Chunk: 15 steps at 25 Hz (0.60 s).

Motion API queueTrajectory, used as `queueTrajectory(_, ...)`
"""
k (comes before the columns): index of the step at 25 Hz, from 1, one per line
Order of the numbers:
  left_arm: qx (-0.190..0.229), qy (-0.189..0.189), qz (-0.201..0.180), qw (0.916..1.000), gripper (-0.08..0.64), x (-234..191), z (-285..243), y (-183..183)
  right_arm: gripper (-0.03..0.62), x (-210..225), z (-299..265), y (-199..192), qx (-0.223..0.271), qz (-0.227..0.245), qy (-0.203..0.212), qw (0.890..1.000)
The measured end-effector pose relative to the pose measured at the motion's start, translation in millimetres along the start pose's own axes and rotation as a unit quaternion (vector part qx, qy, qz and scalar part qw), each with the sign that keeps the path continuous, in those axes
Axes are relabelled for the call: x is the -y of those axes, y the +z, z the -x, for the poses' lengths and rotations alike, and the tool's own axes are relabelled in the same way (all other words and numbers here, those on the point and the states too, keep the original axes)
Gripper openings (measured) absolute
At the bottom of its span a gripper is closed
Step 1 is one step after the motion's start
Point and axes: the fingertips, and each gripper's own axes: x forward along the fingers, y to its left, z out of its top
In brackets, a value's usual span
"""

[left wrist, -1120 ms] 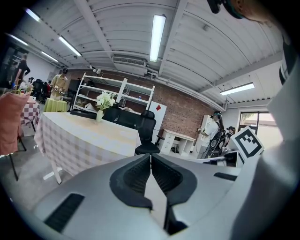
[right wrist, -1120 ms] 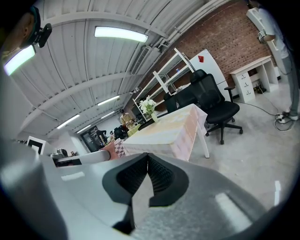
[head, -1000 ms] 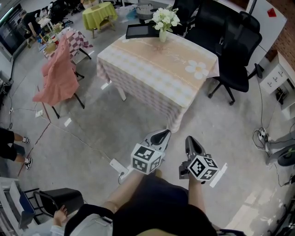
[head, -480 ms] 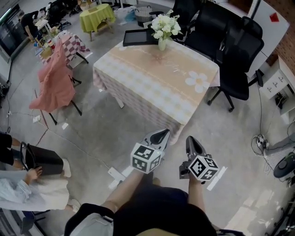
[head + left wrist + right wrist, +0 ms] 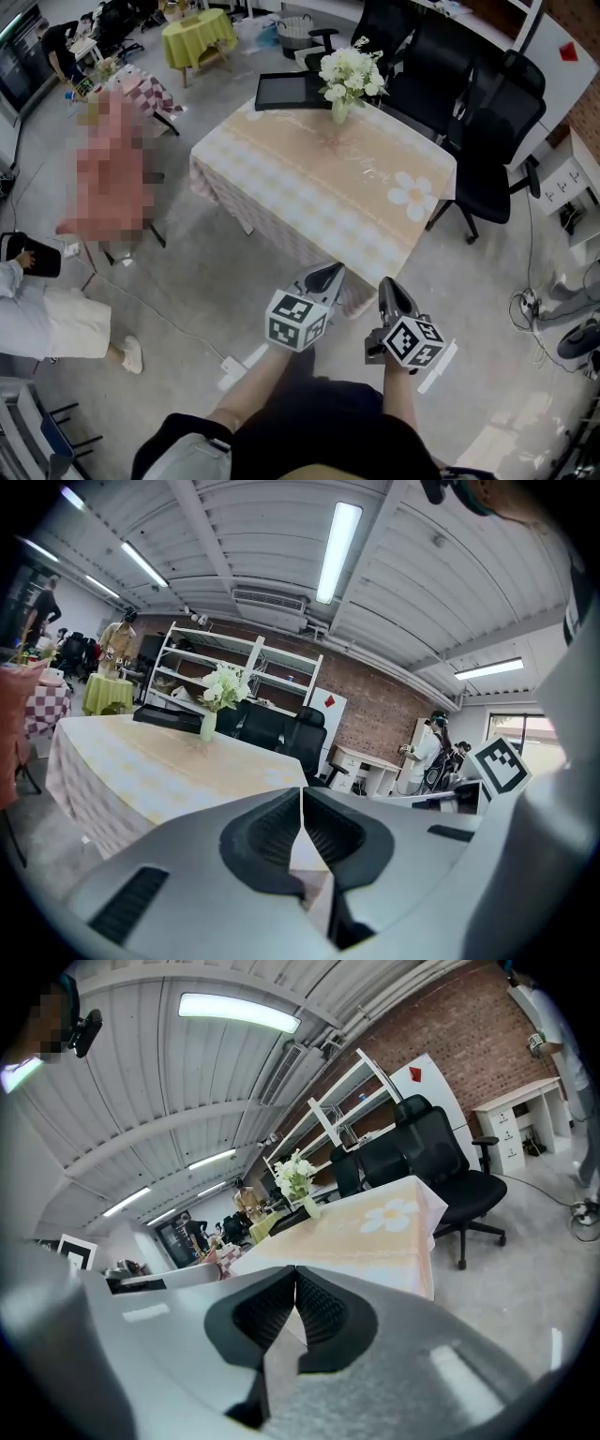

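Both grippers hang in the air in front of me, side by side, over bare floor just short of a table. My left gripper [image 5: 327, 275] is shut with nothing between its jaws; its tips [image 5: 301, 794] meet in the left gripper view. My right gripper [image 5: 386, 286] is likewise shut and empty, its tips [image 5: 295, 1274] touching. Ahead stands a table [image 5: 309, 202] under a checked cloth with a daisy print [image 5: 412, 196]. On its far side are a vase of white flowers [image 5: 347, 75] and a dark tray [image 5: 290, 91]. The same vase [image 5: 210, 723] shows in the left gripper view.
Black office chairs [image 5: 487, 141] stand behind and right of the table. A chair draped in pink cloth [image 5: 111, 178] is at left, and a person [image 5: 47, 314] bends low at far left. Cables and white tape strips lie on the floor. A white desk [image 5: 572, 159] is at far right.
The table has come nearer and shifted right in the head view as I moved forward. The person at far left has moved up into view. Both grippers stay shut.
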Motion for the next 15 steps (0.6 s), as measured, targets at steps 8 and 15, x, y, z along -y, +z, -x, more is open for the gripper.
queueTrajectory(8,0.009,-0.015,-0.002,0.9998,0.017,-46,-33,37,0.003,-4,-58,32,0.012,0.008,-0.01,1.0)
queueTrajectory(15,0.015,-0.03,-0.01,0.9994,0.017,-80,-61,64,0.003,-2,-104,54,0.024,0.01,-0.017,1.0)
